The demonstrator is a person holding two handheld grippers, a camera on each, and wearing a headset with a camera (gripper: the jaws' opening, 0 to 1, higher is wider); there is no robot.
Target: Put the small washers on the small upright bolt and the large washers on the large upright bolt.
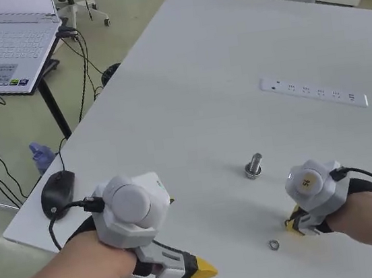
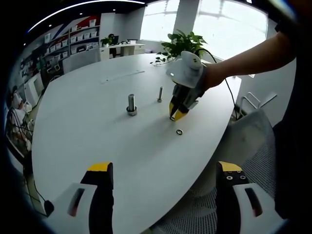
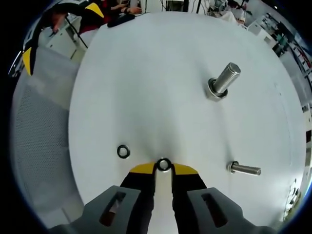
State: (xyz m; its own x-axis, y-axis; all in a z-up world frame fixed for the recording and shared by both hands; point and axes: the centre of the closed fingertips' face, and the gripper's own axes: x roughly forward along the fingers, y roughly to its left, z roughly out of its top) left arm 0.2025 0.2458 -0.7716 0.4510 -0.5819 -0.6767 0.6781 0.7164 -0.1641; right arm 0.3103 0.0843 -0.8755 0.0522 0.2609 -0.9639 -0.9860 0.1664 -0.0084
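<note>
At right tool [image 3: 164,170] tips, washer [image 3: 164,164] sat pinched; small bolt [image 3: 243,169] stood near, rightward in right gripper view; left tool [image 2: 165,168] hung released, farther off.

Seemingly opposed views across large bolt [image 1: 254,165]

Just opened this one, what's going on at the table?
The right gripper pinches a washer at its tips, down at the white table. A loose washer lies beside it. The large bolt and the small bolt stand nearby. The left gripper hangs open and empty.
</note>
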